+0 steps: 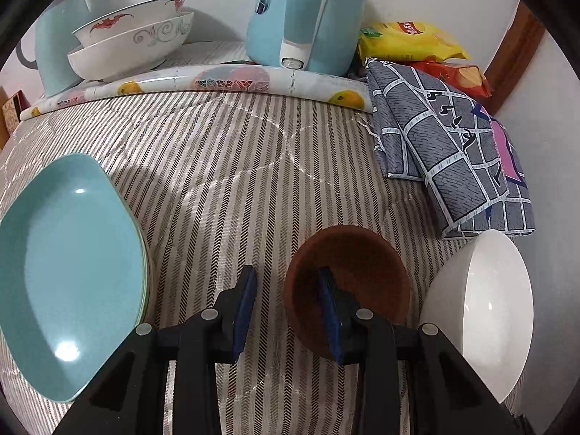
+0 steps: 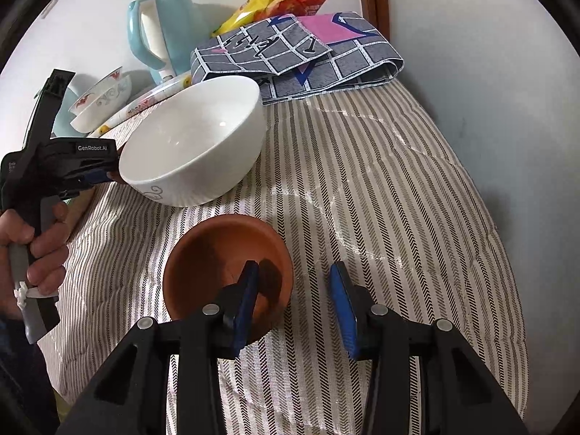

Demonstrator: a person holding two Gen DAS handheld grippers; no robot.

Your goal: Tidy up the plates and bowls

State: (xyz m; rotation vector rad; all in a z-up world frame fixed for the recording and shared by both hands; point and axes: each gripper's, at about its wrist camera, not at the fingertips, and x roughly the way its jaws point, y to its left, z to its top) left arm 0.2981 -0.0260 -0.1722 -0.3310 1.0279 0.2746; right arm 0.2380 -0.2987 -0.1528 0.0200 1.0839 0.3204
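My left gripper (image 1: 288,275) is open across the left rim of a brown bowl (image 1: 362,272). Its right finger is inside and its left finger stands outside, with striped cloth showing in the gap. A white bowl (image 1: 478,311) sits just right of it, and a teal plate (image 1: 72,272) lies at the left. In the right wrist view my right gripper (image 2: 294,266) is open over the right rim of another brown bowl (image 2: 217,253), left finger inside, right finger apart on the cloth. The white bowl (image 2: 192,141) stands behind it and hides the tips of the left gripper (image 2: 105,177).
Two patterned bowls (image 1: 130,40) are stacked on a fruit-print tray (image 1: 203,83) at the back, beside a light blue kettle (image 1: 304,18). A folded grey checked cloth (image 1: 446,152) and snack bags (image 1: 409,40) fill the back right corner. A hand (image 2: 40,246) holds the left gripper's handle.
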